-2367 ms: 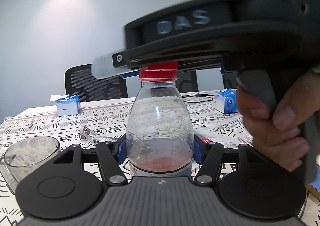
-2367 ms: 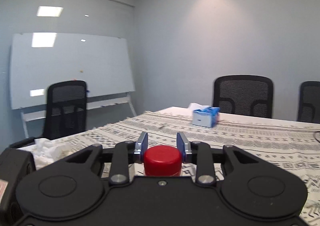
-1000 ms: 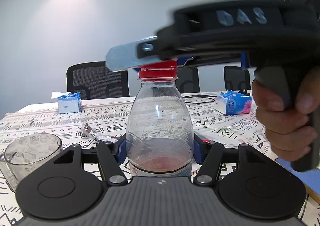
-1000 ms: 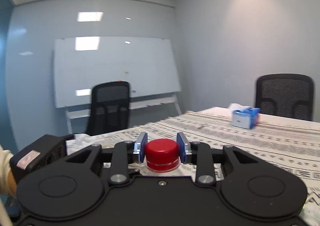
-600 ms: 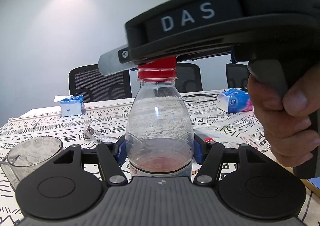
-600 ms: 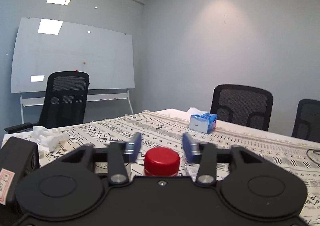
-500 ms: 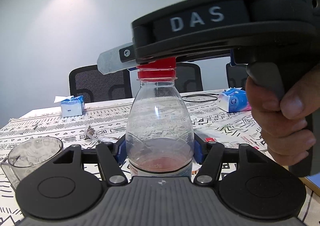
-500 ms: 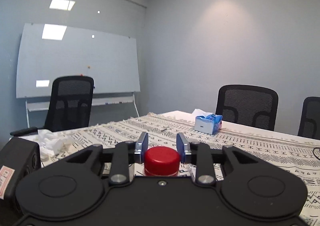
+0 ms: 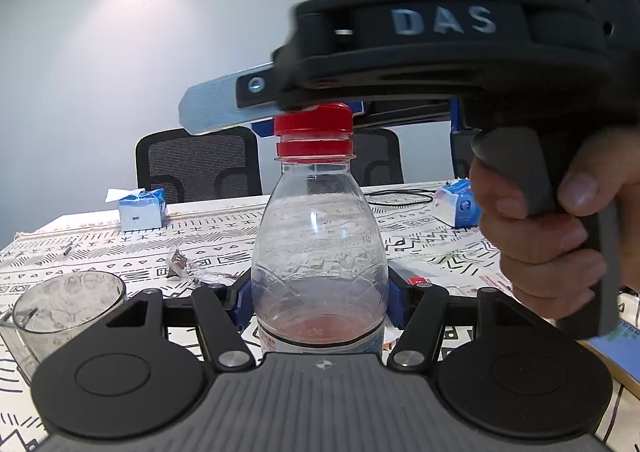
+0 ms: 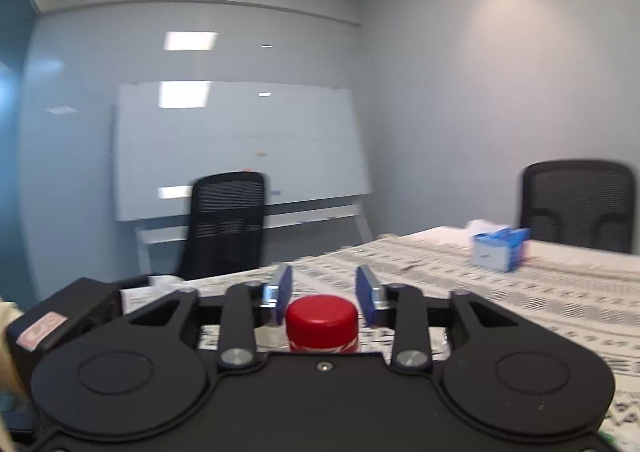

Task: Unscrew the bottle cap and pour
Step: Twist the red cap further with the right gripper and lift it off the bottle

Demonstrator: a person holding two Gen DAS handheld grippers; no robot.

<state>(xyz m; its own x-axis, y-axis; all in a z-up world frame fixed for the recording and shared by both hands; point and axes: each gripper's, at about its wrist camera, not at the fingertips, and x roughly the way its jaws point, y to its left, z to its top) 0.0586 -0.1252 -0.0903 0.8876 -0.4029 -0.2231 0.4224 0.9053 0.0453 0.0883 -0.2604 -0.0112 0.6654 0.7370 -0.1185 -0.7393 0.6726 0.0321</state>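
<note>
Clear plastic bottle [image 9: 318, 252] standing upright on the patterned tablecloth [image 9: 420, 236], clamped at its lower body by the left gripper [image 9: 320, 304], whose blue pads press both flanks. A shallow layer of reddish liquid lies at the bottom. The red screw cap [image 9: 313, 123] sits raised above its tamper ring, a pale gap showing between the two, so it appears partly unscrewed but not yet off.

The right gripper [image 10: 323, 294], held by a hand [image 9: 552, 236] level over the bottle top, straddles the cap. Its jaws have just been opening: in the right wrist view a gap shows on each side between the blue pads [image 10: 282, 288] and the cap, which stands between them untouched. This reads as a release between twists.

Risks from here. If the jaws close again too high on the raised cap, the pads may catch only its upper edge and slip, or flick the loosened cap off onto the table. If the cap is lifted before its thread is clear, the pull passes to the bottle; thin plastic in a low grip could tilt or twist within the left pads. At pouring, the clear measuring cup [image 9: 66, 308] stands at the left, well apart from the bottle, so a hasty tip could send the liquid onto the cloth beside it. The crumpled wrapper [image 9: 180, 264] lies between them.
</note>
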